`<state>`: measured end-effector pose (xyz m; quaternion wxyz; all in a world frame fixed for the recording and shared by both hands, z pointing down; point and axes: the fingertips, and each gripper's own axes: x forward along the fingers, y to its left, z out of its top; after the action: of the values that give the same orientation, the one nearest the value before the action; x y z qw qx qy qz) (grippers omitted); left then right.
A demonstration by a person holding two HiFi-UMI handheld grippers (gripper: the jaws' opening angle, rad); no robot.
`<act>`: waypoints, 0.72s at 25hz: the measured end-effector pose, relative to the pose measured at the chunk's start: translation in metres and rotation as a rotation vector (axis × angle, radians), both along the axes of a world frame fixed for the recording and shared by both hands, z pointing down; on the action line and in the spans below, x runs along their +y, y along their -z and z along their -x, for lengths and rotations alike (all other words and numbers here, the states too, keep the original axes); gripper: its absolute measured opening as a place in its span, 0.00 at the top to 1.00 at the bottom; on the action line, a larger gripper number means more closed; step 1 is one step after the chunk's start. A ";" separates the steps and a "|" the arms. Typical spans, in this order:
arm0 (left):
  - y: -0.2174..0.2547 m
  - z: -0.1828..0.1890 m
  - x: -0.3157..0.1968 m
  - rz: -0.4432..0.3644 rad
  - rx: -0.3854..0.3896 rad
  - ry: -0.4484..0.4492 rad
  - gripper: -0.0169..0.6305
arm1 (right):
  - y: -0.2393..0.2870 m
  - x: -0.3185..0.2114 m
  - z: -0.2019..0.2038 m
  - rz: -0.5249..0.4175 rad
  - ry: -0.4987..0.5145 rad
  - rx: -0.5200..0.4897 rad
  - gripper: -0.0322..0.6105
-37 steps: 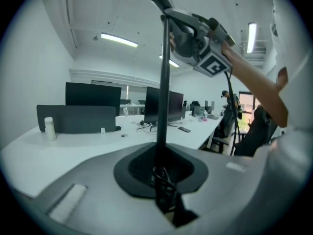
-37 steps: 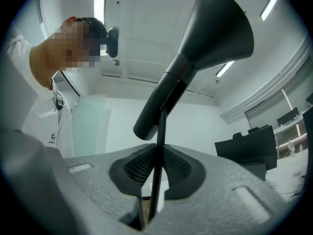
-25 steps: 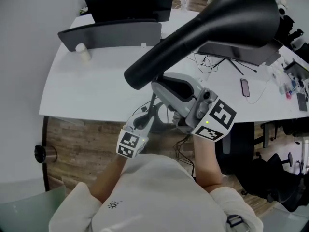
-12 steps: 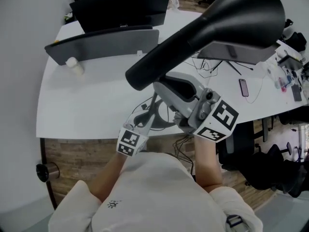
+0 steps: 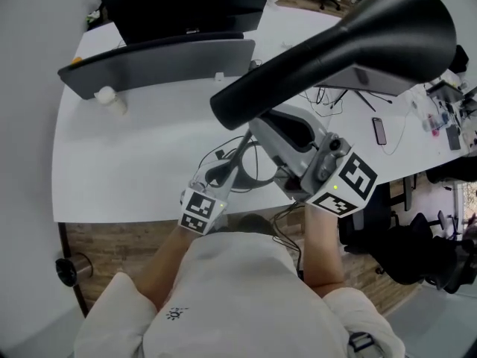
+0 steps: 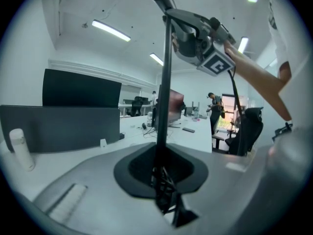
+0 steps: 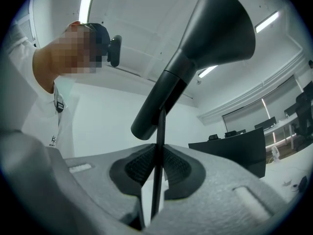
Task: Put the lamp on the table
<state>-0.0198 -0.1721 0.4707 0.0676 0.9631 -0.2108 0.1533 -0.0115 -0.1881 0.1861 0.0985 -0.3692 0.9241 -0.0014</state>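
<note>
The lamp is black, with a big cone shade (image 5: 350,47) on a thin stem, and hangs in the air over the front edge of the white table (image 5: 127,155). My right gripper (image 5: 279,133) is shut on the stem just under the shade; its pads pinch the stem (image 7: 159,155) below the shade (image 7: 205,48). My left gripper (image 5: 222,176) is shut on the stem lower down. In the left gripper view the stem (image 6: 164,92) rises from between the jaws up to the right gripper (image 6: 200,50), and a tangle of black cable (image 6: 164,192) hangs at the jaws. The lamp's foot is hidden.
Dark monitors (image 5: 186,6) and a grey screen back (image 5: 160,62) stand at the table's far side, with a small white bottle (image 5: 110,99) on the left. Cables (image 5: 335,95) and a phone (image 5: 379,130) lie to the right. A black office chair (image 5: 417,256) stands beyond the table's right edge.
Both grippers and the lamp have moved forward; the left gripper, earlier over the wooden floor, is now at the table's front edge. Both grips are unchanged.
</note>
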 end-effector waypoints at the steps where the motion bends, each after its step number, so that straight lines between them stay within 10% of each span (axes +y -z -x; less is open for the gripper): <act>1: -0.001 0.001 -0.005 -0.002 0.001 0.000 0.91 | -0.001 -0.005 0.000 0.004 -0.006 0.001 0.89; 18: -0.011 -0.029 -0.098 -0.042 0.000 0.020 0.91 | -0.011 -0.085 -0.020 0.012 0.020 0.091 0.89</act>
<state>0.0093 -0.2702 0.4820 0.0487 0.9621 -0.2234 0.1483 0.0085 -0.2734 0.1972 0.0542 -0.3601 0.9313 0.0089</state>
